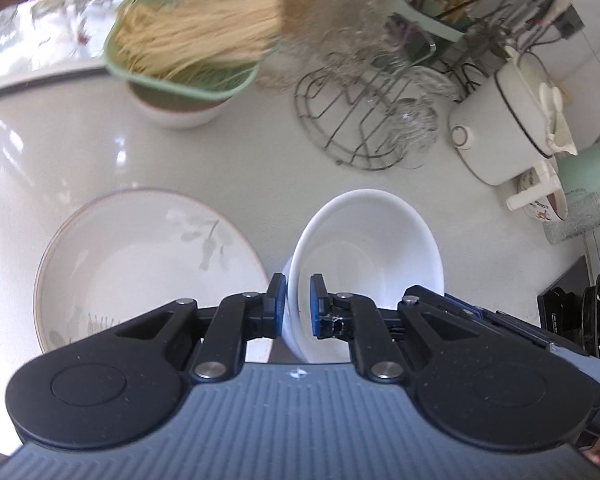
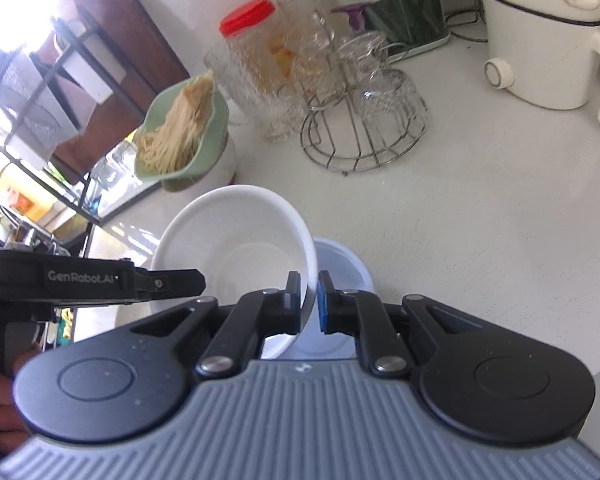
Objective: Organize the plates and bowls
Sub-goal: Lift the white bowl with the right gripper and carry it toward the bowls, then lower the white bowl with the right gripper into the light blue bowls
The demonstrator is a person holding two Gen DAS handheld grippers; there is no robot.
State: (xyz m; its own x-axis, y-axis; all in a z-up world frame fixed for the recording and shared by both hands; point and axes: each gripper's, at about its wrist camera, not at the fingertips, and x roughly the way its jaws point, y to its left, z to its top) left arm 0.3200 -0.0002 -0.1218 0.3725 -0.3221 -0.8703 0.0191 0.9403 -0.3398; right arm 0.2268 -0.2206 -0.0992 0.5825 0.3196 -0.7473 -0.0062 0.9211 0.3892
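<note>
While both my left gripper [image 1: 297, 306] and right gripper [image 2: 309, 303] clamp opposite rims of the white bowl [image 1: 366, 256] above the worktop [image 1: 260, 160], the floral plate [image 1: 148, 256] beside it waits unsorted.

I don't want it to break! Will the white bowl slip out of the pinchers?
It might: the white bowl looks smooth and glossy, and each gripper, left and right, pinches only its thin rim. It looks like hard ceramic, so probably stiff but breakable if dropped.
</note>
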